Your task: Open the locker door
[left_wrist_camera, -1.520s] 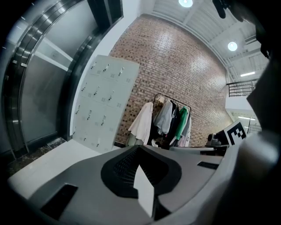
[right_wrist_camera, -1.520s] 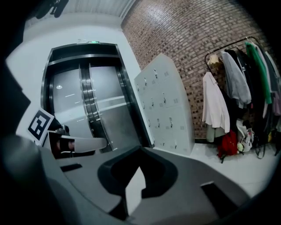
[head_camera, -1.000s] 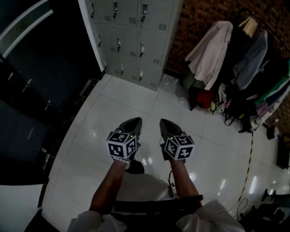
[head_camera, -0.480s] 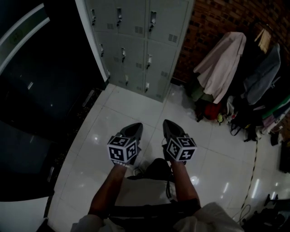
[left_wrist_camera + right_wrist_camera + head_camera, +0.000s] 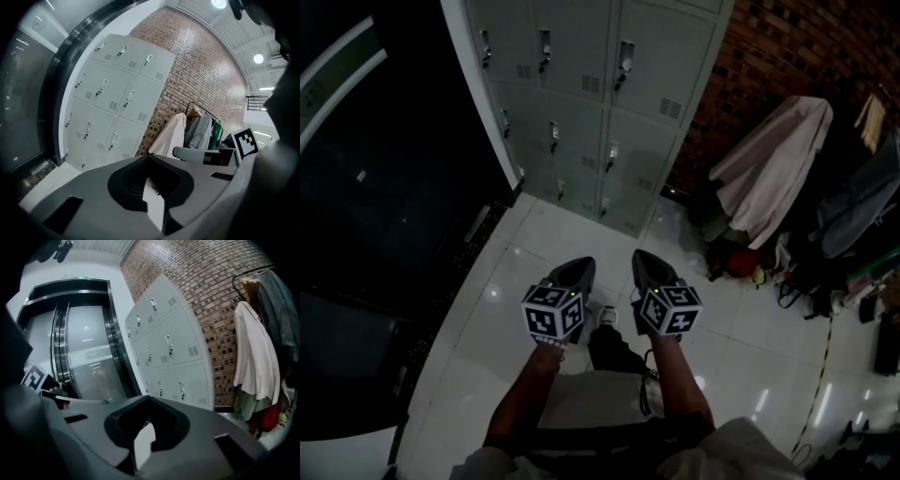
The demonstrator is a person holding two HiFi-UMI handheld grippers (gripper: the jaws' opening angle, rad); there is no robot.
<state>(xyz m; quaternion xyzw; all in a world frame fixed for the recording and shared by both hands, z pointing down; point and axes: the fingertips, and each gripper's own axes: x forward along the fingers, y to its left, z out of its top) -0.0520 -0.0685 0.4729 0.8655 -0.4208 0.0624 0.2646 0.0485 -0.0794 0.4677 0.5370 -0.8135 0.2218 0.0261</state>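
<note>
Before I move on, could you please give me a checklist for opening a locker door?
1. Lockers in view, doors shut: ok.
2. Left gripper shut and empty: ok.
3. Right gripper shut and empty: ok.
4. Handles within reach: not ok; both grippers are well short of the lockers.
5. Floor towards the lockers free of obstacles: ok.
6. Which door to open: cannot tell.

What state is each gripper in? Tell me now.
Left gripper: jaws closed, holding nothing.
Right gripper: jaws closed, holding nothing.
</note>
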